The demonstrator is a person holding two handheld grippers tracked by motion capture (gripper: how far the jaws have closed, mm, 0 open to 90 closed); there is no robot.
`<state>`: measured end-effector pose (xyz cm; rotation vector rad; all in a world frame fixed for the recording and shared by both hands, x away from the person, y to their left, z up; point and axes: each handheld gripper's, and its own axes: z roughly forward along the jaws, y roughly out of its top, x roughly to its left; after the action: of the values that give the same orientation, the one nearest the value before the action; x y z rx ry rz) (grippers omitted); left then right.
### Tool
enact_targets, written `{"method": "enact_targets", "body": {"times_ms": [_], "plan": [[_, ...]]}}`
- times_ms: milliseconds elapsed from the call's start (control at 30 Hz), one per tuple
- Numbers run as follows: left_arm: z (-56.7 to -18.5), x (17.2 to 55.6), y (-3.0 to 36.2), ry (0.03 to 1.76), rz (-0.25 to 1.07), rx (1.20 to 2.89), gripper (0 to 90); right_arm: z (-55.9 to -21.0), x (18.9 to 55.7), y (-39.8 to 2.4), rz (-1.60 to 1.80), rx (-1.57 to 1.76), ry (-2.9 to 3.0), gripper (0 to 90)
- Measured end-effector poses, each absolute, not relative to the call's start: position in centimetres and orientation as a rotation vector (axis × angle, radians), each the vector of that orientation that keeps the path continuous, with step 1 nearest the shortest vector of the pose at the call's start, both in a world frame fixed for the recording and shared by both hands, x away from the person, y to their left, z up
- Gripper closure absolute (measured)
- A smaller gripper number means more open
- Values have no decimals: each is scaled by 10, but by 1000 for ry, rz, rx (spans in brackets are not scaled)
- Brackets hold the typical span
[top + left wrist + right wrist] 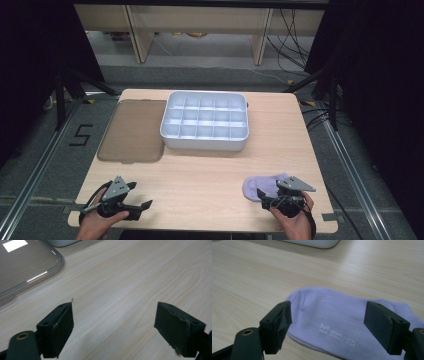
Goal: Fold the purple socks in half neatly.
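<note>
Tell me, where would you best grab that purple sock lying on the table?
Probably at its near edge, from above. The purple sock lies flat on the table, so nothing sticks up; the right gripper, whose open jaws already straddle it, could drop and pinch a fold of fabric near the printed lettering.

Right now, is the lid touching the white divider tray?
Cannot tell. In the high view the smoky lid lies flat right beside the white divider tray, their edges meeting along a shadowed line, so neither contact nor a gap shows plainly.

Lid (132, 131) left of tray (205, 121)
</note>
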<state>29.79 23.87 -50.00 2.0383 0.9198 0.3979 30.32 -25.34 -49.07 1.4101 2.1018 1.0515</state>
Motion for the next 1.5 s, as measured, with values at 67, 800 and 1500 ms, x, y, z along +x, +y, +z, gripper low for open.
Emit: {"method": "enact_targets", "body": {"times_ms": [67,800,1500], "plan": [[-500,298,238,923,398,2033,144,-490,302,-253,1055,1412,2096,231],[-498,295,235,920,403,2039,146,-491,308,-254,981,1347,2152,545],[-497,293,229,900,397,2035,148,-493,329,-234,872,1221,2271,900]]}}
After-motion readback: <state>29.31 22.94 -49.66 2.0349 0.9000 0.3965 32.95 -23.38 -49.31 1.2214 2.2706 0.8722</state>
